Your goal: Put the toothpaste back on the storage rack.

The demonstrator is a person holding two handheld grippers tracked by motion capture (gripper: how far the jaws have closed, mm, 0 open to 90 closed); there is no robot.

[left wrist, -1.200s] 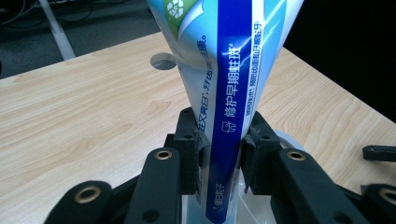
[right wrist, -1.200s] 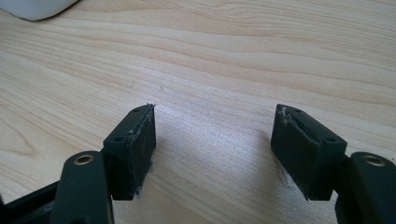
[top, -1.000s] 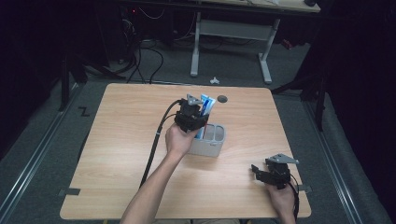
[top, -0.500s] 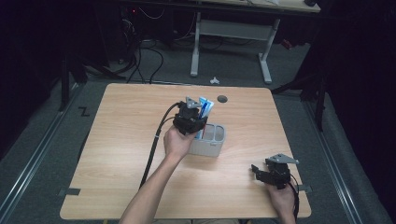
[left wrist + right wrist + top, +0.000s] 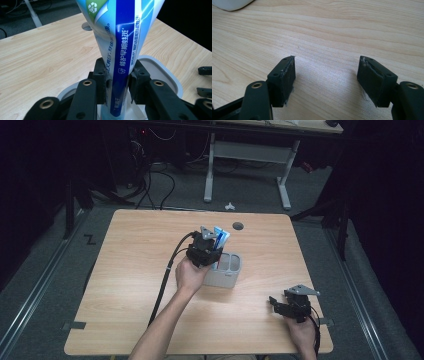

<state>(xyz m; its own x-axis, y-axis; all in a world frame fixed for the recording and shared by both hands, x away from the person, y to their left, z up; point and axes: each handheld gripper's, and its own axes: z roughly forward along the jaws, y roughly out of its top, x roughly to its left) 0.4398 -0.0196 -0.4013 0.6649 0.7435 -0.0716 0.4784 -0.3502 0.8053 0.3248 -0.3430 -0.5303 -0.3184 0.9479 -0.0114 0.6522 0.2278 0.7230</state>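
The left tool (image 5: 212, 251) is clenched on a blue-and-white toothpaste tube (image 5: 220, 239), its two black jaws pressing the tube's narrow lower part from either side. In the left gripper view the tube (image 5: 120, 37) rises upright between the jaws and flares wide toward its top end, with a dark blue stripe of white lettering down its front and a green patch near the top. The tube's lower end points down into a grey holder (image 5: 227, 275), an open-topped tub with rounded corners; how far the tube reaches inside, I cannot tell. The holder's pale rim (image 5: 165, 72) shows just behind and below the jaws.

On the high view, the holder stands near the middle of the wooden bench (image 5: 130, 270), and the left tool sits over its 10 o'clock corner, with the hand at 7 o'clock of it and the black cable trailing toward the near edge of the bench.

The right tool (image 5: 280, 304) is released: its jaws stand wide apart with nothing but bare wood grain between them (image 5: 325, 75). It rests low over the bench at about 4 o'clock from the holder, well apart from it, close to the near right corner. A small round grommet hole (image 5: 238, 226) lies at 12 o'clock of the holder, near the far edge.
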